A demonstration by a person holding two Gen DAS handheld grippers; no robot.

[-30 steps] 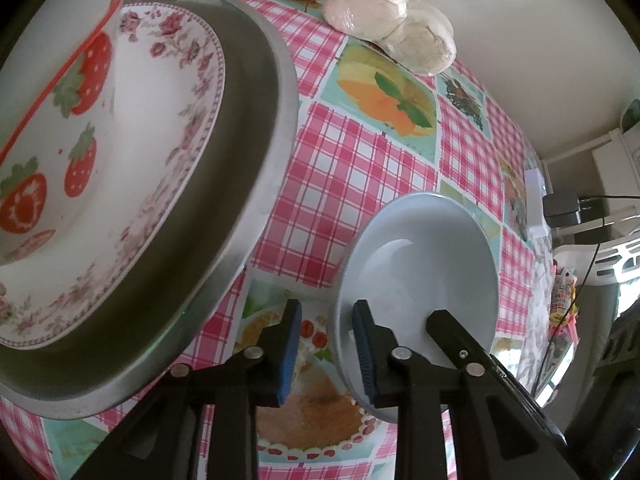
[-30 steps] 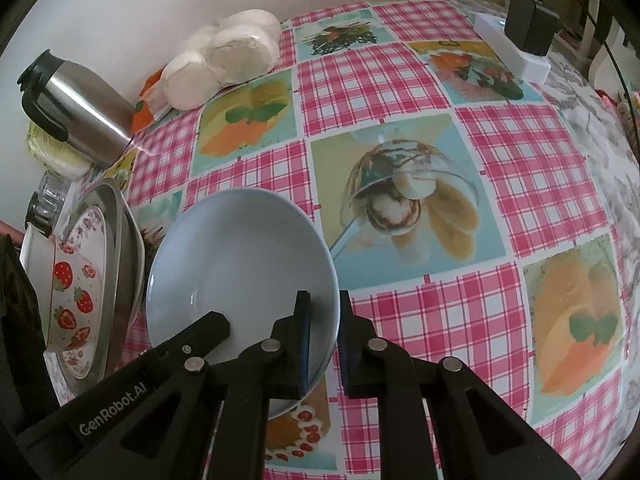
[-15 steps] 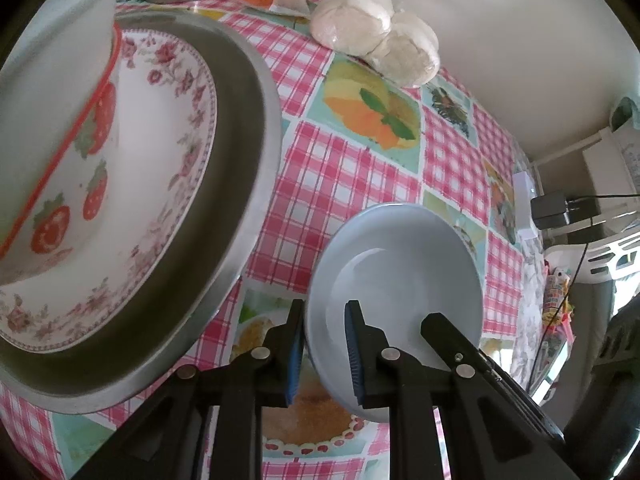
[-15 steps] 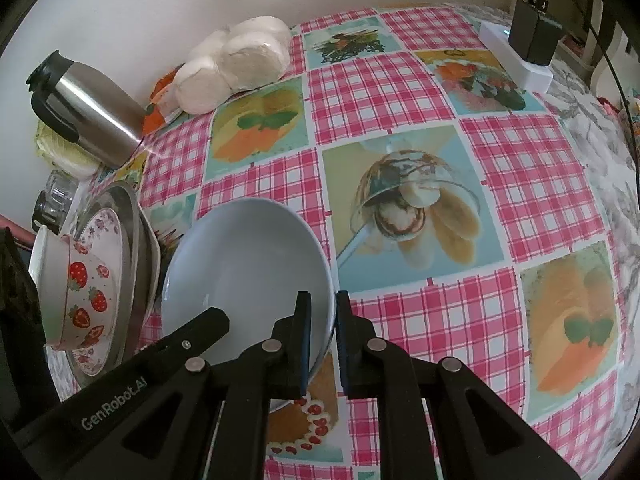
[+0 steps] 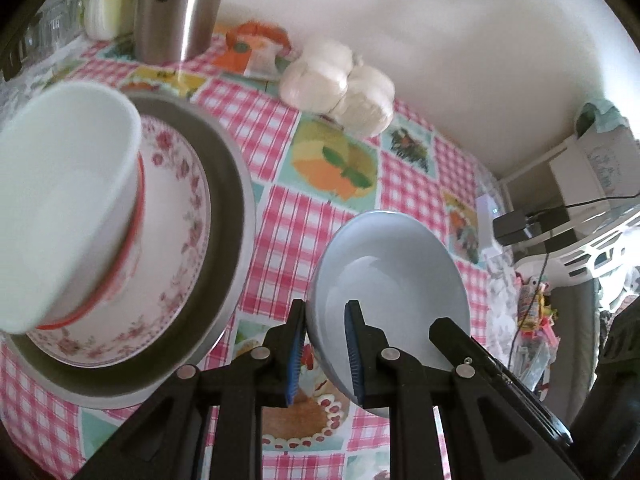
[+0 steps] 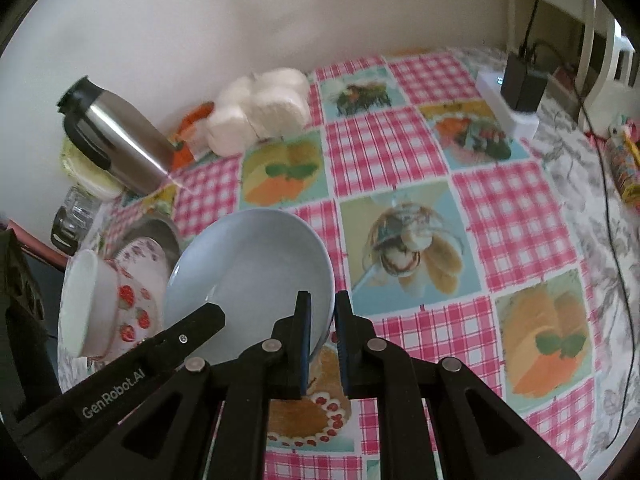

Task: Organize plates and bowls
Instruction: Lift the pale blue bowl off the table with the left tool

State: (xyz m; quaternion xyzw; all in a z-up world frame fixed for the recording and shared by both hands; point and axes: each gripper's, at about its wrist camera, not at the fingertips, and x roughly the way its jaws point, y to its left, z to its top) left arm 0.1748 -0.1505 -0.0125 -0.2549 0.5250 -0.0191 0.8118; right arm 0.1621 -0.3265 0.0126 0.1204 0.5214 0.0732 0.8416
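Ok so both of my grippers are on the same pale blue bowl (image 5: 394, 276) right now. The left gripper (image 5: 325, 344) has its blue-padded fingers on either side of the bowl's near-left rim, one outside and one inside, pinching the wall. The right gripper (image 6: 321, 340) is clamped on the opposite side of the rim the same way (the bowl wall sits right between its fingers). The bowl is tipped up off the pink checked tablecloth (image 6: 384, 152), held between the two claws.

Just to the left of it is the stack: a strawberry bowl (image 5: 68, 200) sitting on a floral plate (image 5: 176, 248), which sits in a metal tray (image 5: 232, 200). From the right wrist view the strawberry bowl (image 6: 100, 304) is right beside the blue one, can't tell if they touch.

Further back against the wall there's a steel thermos (image 6: 116, 140) and some white wrapped buns (image 6: 264, 108).
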